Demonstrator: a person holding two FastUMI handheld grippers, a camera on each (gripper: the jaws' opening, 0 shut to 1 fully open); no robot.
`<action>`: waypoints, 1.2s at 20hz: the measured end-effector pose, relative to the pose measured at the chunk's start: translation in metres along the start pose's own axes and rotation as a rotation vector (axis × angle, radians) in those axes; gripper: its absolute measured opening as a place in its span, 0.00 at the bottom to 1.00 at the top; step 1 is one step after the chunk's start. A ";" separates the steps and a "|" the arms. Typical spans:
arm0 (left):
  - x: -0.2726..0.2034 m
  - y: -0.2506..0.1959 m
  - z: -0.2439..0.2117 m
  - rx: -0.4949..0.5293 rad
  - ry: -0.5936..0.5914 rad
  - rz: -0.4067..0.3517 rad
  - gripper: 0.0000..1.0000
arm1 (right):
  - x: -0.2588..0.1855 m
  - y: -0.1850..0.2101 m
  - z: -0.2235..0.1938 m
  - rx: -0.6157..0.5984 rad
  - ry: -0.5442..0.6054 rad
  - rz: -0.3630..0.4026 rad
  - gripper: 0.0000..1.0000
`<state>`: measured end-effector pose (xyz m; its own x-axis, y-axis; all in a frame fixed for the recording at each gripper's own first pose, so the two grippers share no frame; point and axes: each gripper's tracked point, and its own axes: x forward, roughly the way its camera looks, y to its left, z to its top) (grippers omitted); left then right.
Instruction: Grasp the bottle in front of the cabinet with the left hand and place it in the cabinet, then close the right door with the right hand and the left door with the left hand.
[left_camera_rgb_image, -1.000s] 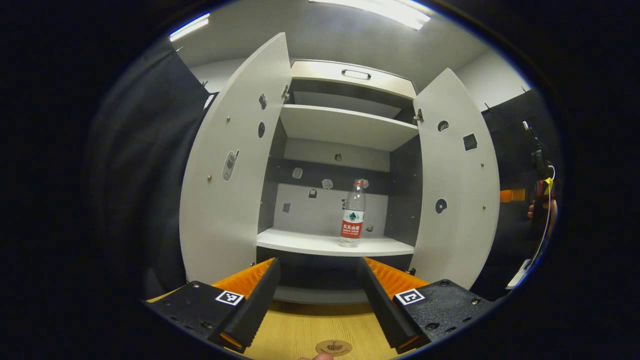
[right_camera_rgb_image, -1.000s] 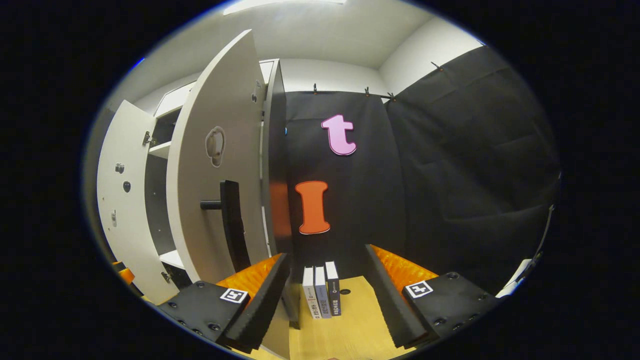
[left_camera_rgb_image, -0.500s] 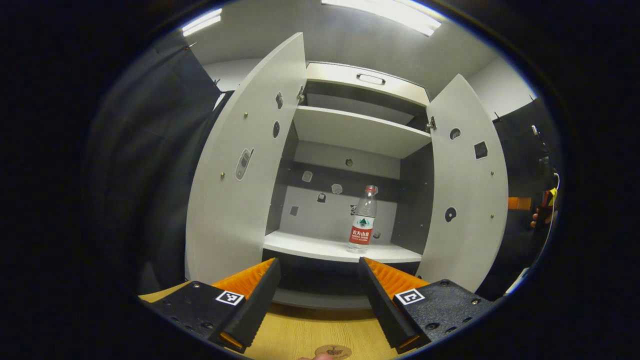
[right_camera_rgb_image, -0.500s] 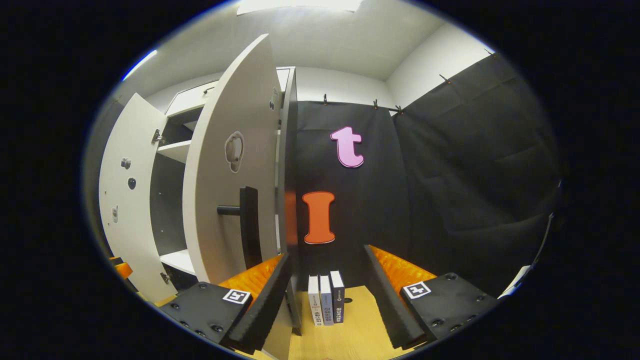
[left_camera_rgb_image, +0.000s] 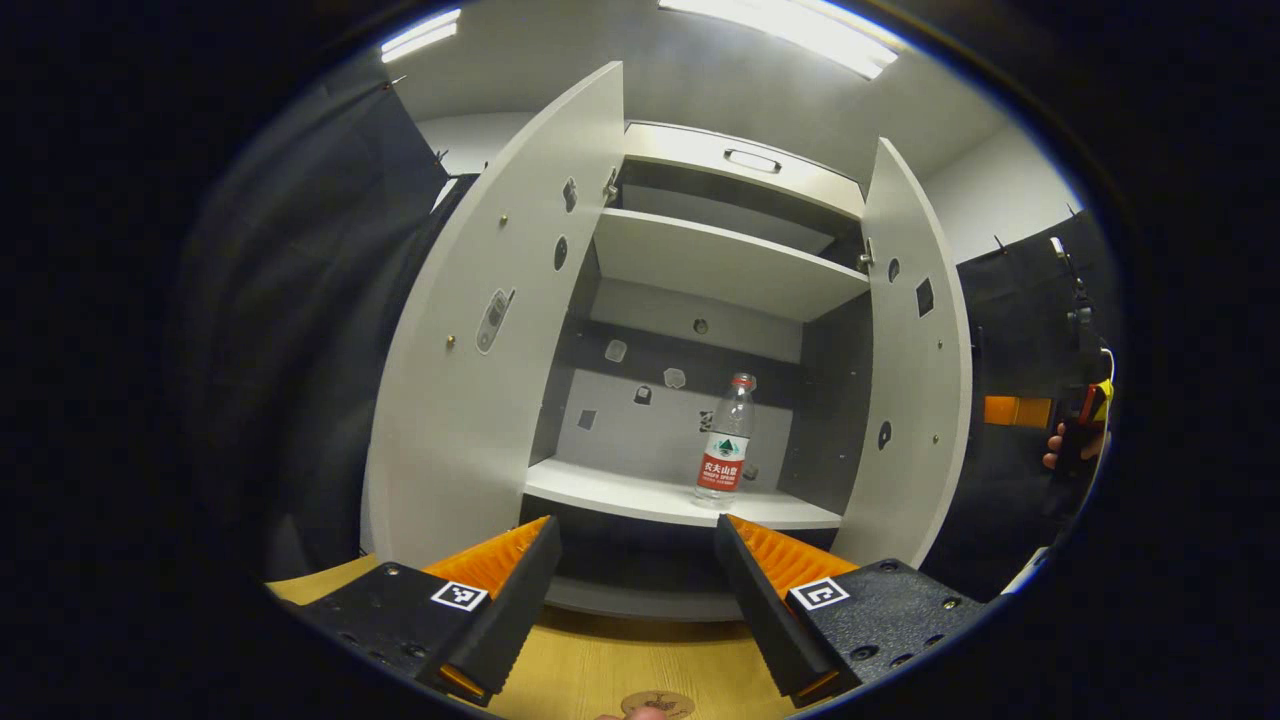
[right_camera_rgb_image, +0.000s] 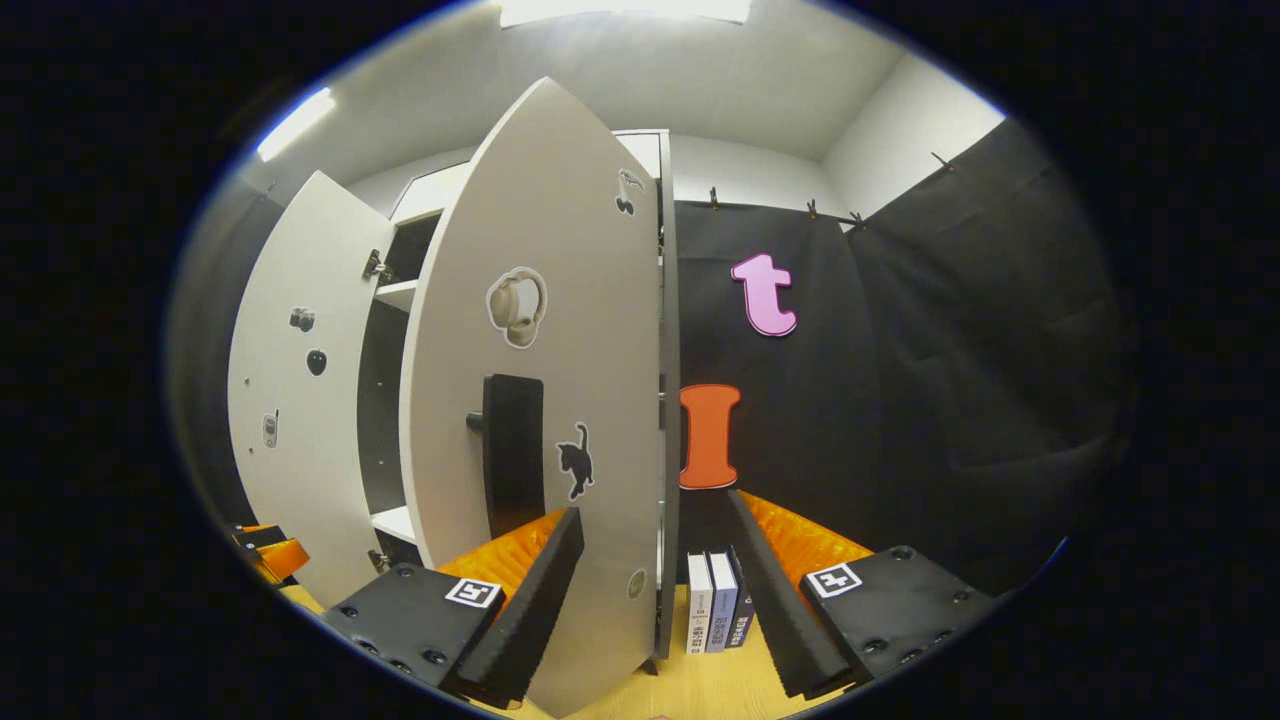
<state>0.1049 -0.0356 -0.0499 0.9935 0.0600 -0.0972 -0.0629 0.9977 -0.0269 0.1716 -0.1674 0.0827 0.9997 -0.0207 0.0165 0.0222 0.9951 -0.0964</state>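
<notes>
A clear water bottle (left_camera_rgb_image: 725, 440) with a red label stands upright on the white cabinet's lower shelf (left_camera_rgb_image: 640, 495), towards its right side. My left gripper (left_camera_rgb_image: 635, 525) hangs open in front of the cabinet, apart from the bottle, with nothing between its fingers. The left door (left_camera_rgb_image: 480, 330) stands wide open. The right door (left_camera_rgb_image: 915, 370) is partly swung in. In the right gripper view my right gripper (right_camera_rgb_image: 650, 510) is open at the right door's outer face (right_camera_rgb_image: 560, 330), below its black handle (right_camera_rgb_image: 512, 455); the door's lower edge sits between the fingers.
Three books (right_camera_rgb_image: 715, 615) stand on the wooden tabletop (left_camera_rgb_image: 620, 665) to the right of the cabinet. A hand (left_camera_rgb_image: 1060, 450) holding the right gripper shows beyond the right door. An upper shelf (left_camera_rgb_image: 720, 265) and a top drawer (left_camera_rgb_image: 750, 160) sit above.
The right door has swung partway towards shut, with my right gripper moving along with it against its outer face. The left gripper has barely moved; the bottle stays put.
</notes>
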 end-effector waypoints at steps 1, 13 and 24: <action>-0.001 0.007 0.001 0.004 -0.002 0.014 0.94 | 0.005 0.006 -0.001 0.001 0.000 0.004 0.95; -0.031 0.053 0.006 0.016 -0.030 0.137 0.94 | 0.035 0.102 -0.027 0.036 0.058 0.206 0.96; -0.072 0.137 0.028 0.043 -0.090 0.383 0.94 | 0.067 0.129 -0.035 0.041 0.068 0.164 0.97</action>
<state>0.0270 0.0976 -0.0190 0.9035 0.4285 -0.0048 -0.4281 0.9030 0.0361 0.2419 -0.0440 0.0365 0.9884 0.1376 -0.0636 -0.1409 0.9887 -0.0512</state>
